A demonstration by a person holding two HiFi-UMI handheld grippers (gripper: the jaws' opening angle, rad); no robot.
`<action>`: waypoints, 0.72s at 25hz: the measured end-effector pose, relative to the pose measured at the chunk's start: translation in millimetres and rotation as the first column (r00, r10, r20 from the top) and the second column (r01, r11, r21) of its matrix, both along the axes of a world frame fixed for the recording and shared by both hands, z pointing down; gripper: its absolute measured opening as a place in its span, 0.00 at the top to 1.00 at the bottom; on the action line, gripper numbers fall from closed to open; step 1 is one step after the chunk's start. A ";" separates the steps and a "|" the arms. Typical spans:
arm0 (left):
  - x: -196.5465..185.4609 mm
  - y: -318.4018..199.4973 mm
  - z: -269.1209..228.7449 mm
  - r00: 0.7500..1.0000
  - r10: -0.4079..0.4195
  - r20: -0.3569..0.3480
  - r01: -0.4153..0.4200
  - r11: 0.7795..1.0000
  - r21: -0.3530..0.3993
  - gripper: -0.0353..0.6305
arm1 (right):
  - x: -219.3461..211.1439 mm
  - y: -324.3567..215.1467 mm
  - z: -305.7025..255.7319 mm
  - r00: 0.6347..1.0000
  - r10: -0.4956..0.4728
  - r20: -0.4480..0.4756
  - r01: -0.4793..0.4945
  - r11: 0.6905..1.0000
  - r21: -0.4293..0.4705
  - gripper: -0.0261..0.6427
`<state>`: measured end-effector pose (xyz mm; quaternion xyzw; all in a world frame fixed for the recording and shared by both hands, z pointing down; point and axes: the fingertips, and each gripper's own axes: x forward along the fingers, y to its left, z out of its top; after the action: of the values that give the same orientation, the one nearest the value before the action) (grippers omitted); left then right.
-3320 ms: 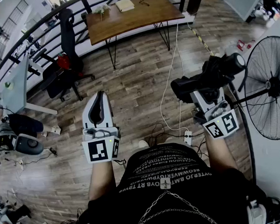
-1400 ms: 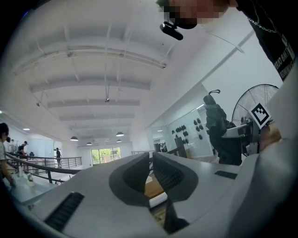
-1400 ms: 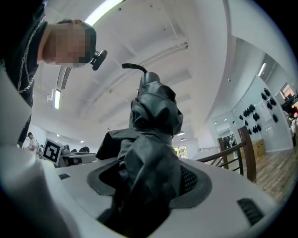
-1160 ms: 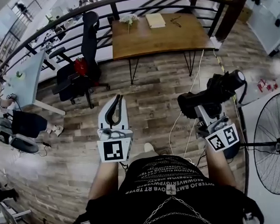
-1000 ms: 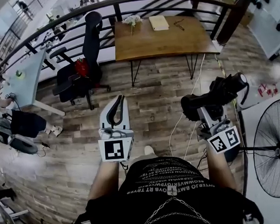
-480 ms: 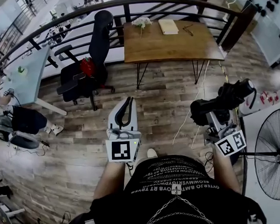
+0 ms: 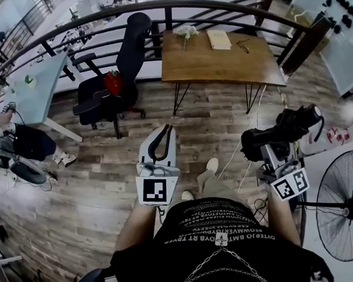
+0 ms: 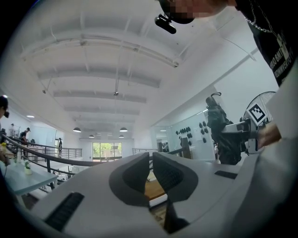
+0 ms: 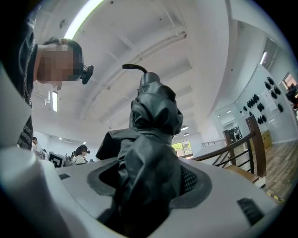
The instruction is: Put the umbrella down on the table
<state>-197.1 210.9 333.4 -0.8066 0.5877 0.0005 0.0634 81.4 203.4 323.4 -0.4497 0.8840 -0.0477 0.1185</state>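
Head view: the right gripper (image 7: 274,151) holds the folded umbrella (image 7: 283,131) over the floor, well apart from the wooden table (image 7: 219,63).
Left gripper view: the left gripper (image 8: 151,174) is closed on nothing.
Right gripper view: the jaws clamp loose fabric, so the umbrella may slip out before it reaches the table.

black umbrella (image 7: 281,138), brown table (image 7: 219,63)

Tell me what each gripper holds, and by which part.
Right gripper: shut on the folded black umbrella, around its bunched fabric. Left gripper: nothing, jaws together.
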 end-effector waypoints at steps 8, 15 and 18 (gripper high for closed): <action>8.2 -29.4 4.8 1.000 -0.005 0.022 0.006 0.999 -0.049 0.88 | 7.7 -40.4 11.8 1.000 0.010 0.008 -0.010 1.000 -0.018 0.51; 11.5 -72.0 10.1 0.999 -0.029 0.030 0.031 0.998 -0.061 0.88 | 20.3 -80.9 17.4 1.000 0.016 0.016 -0.016 1.000 -0.018 0.51; 20.0 -88.0 15.2 0.999 -0.013 0.029 0.015 0.998 -0.063 0.88 | 26.2 -93.3 22.2 1.000 0.017 0.006 -0.017 1.000 -0.011 0.51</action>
<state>-177.1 122.9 348.6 -0.8041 0.5920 -0.0299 0.0464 107.5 110.0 345.6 -0.4577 0.8795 -0.0528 0.1190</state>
